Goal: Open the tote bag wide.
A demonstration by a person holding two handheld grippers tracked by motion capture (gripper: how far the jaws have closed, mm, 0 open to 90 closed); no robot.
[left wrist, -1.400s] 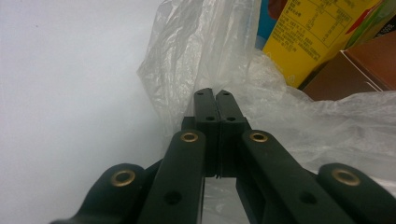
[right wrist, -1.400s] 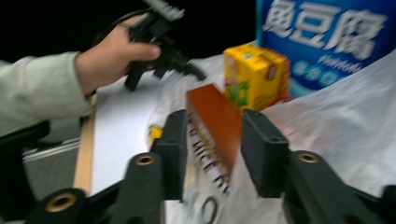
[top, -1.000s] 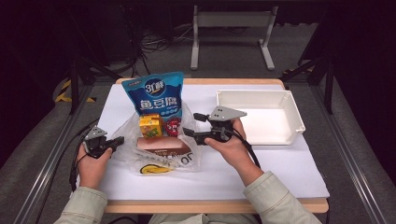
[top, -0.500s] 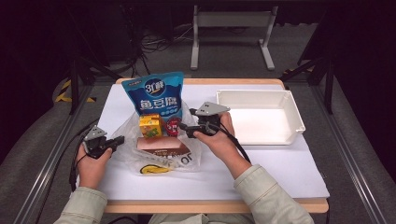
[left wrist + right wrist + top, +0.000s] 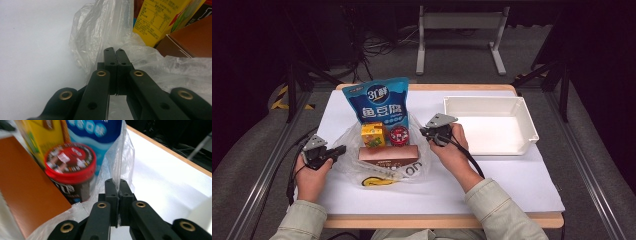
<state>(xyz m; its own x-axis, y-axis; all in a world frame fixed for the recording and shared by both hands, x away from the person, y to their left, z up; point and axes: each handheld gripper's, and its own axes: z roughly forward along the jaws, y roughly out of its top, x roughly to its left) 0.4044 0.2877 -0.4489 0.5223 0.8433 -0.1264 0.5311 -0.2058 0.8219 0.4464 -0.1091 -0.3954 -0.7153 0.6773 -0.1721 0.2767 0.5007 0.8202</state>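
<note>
Clear plastic bag (image 5: 382, 165) lies on the bench (image 5: 512, 185) left of centre, nearer the front edge than the back, w/ groceries in it: blue snack pouch (image 5: 379, 100) standing toward the back edge, yellow juice carton (image 5: 373, 135), red-lidded jar (image 5: 399, 135) and brown box (image 5: 388, 155) in front. Much is hard to read: bag film is see-through, so its outline blurs into the white bench; yellow print on the film under the box is partly covered and can't be made out; carton and box are cut off by the frame in the left gripper view; brown box blurs in the right gripper view. Left hand-held gripper (image 5: 115, 51) is pinched tight on the bag's left edge. Right hand-held gripper (image 5: 115, 182) now clamps a strip of bag film at the bag's right edge, beside the jar; its jaws have just been closing. Vs a sec ago, right hand came lower and closer to the bag; left unchanged. White tray (image 5: 522, 107) sits at the right back corner.
</note>
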